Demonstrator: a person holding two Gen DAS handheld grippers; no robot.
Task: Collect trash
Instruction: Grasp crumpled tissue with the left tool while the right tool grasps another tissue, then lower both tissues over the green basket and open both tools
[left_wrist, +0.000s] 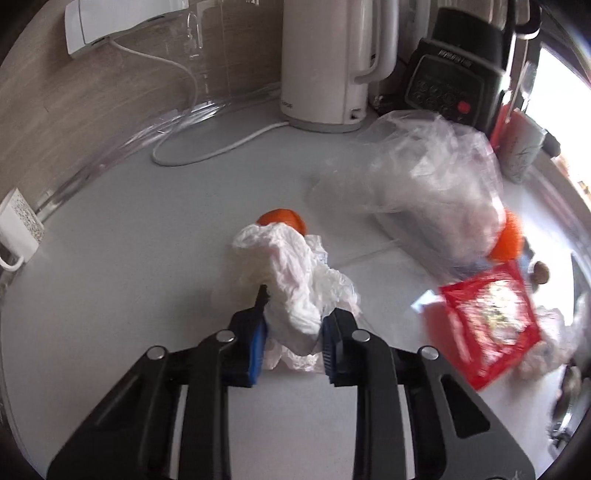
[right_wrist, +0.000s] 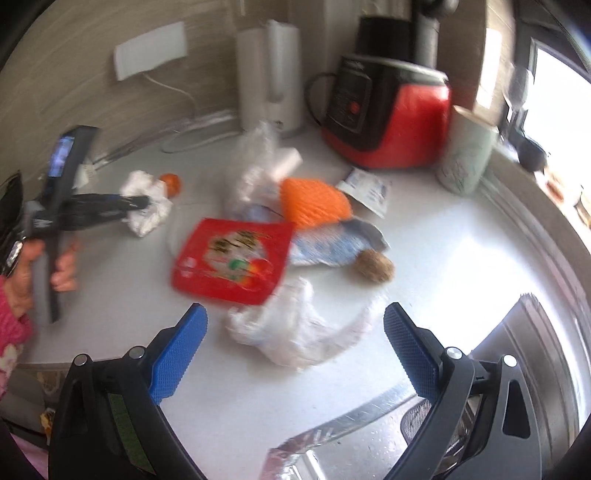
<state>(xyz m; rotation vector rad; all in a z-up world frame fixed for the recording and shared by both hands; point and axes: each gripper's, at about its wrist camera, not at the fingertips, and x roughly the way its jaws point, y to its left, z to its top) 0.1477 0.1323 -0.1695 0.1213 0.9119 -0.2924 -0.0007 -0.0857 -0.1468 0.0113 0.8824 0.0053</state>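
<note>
Left gripper (left_wrist: 293, 334): black frame, blue ribbed pads, clamped on crumpled white tissue wad (left_wrist: 291, 284); pads pressing both flanks of wad's near end.
Tissue wad, position: on pale grey countertop (left_wrist: 110, 295), directly ahead of left gripper; long axis running away from it along the pointing line, toward small orange fruit (left_wrist: 282, 218) touching far end.
Right gripper (right_wrist: 295, 354): jaws spread wide, nothing between pads.
Nearest trash to right gripper: thin crumpled clear-white plastic bag (right_wrist: 295, 332), lying just ahead, centred between open pads, long axis crosswise to fingers.
Beyond it: red square snack packet (right_wrist: 231, 258), partly over bag's far edge.
Further trash: orange foam net sleeve (right_wrist: 314, 203); blue-white wrapper (right_wrist: 332, 243); brown nutshell (right_wrist: 373, 266).
Hand nearer each item: left for wad, right for bag.
Judged next: lift of wad; right gripper straight forward and down onto bag.
</note>
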